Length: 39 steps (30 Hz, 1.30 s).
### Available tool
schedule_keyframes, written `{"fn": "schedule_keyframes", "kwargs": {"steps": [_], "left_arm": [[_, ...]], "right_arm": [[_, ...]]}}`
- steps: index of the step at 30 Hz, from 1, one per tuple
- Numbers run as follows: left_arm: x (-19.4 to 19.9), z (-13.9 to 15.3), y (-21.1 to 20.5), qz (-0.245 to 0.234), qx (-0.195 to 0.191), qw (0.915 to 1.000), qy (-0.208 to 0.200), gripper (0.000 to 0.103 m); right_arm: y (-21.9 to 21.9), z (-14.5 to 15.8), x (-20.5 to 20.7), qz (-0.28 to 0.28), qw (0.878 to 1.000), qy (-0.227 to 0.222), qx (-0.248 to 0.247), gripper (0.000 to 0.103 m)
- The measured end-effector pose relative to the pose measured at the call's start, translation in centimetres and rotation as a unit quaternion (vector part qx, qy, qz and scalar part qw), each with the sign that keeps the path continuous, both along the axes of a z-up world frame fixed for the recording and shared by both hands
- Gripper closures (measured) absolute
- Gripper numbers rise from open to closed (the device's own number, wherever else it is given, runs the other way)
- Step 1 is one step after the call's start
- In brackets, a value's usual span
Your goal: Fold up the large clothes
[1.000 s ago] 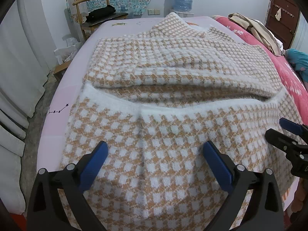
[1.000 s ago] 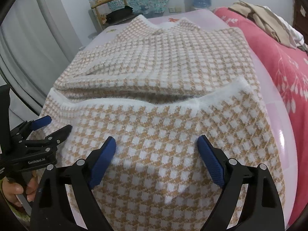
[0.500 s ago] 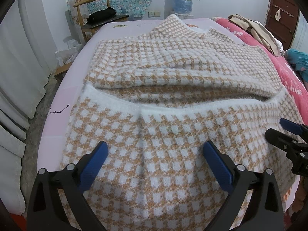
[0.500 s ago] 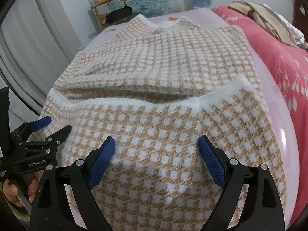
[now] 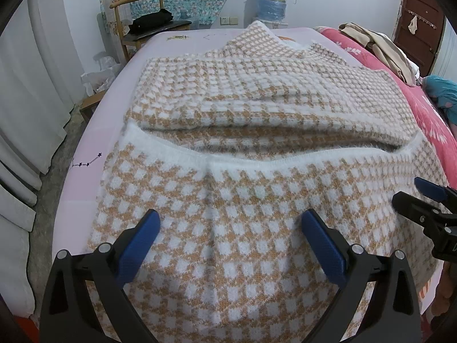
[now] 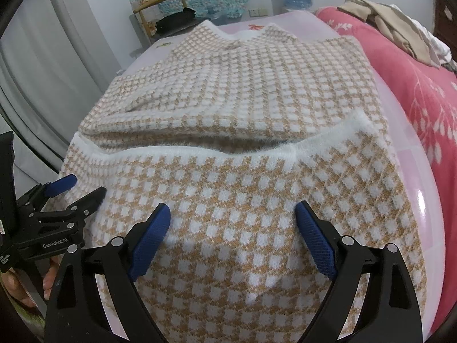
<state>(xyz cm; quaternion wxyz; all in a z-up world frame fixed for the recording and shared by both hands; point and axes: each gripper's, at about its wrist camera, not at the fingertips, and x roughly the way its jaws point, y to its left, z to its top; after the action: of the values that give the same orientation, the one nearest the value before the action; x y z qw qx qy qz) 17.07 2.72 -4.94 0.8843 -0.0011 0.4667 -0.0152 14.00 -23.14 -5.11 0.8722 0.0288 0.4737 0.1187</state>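
A large tan-and-white checked knit sweater (image 5: 257, 108) lies on the pink bed, its bottom part folded up so the white hem (image 5: 257, 160) runs across the middle; it also shows in the right wrist view (image 6: 257, 100). My left gripper (image 5: 230, 228) is open and empty, hovering over the near folded part. My right gripper (image 6: 232, 220) is open and empty over the same part, to the right. Each gripper shows at the edge of the other's view: the right gripper (image 5: 420, 197) and the left gripper (image 6: 80, 191).
The pink bed sheet (image 5: 85, 177) shows left of the sweater. A red floral blanket (image 6: 422, 91) with a heap of clothes (image 5: 377, 45) lies on the right. A wooden chair (image 5: 142, 20) and a water jug (image 5: 271, 3) stand by the far wall. Curtains (image 5: 25, 100) hang on the left.
Nothing has visibly changed apart from a slight shift of both views. Both grippers stay open over the sweater.
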Motion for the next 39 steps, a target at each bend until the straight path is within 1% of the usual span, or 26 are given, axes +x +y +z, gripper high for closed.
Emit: {"fn": "schedule_keyframes", "kwargs": {"steps": [39], "left_arm": [[0.09,-0.13,0.03,-0.003,-0.002,1.0000,-0.001,0.005]], "right_arm": [[-0.17,0.01,-0.07,-0.001,1.000,0.000,0.004,0.017]]}}
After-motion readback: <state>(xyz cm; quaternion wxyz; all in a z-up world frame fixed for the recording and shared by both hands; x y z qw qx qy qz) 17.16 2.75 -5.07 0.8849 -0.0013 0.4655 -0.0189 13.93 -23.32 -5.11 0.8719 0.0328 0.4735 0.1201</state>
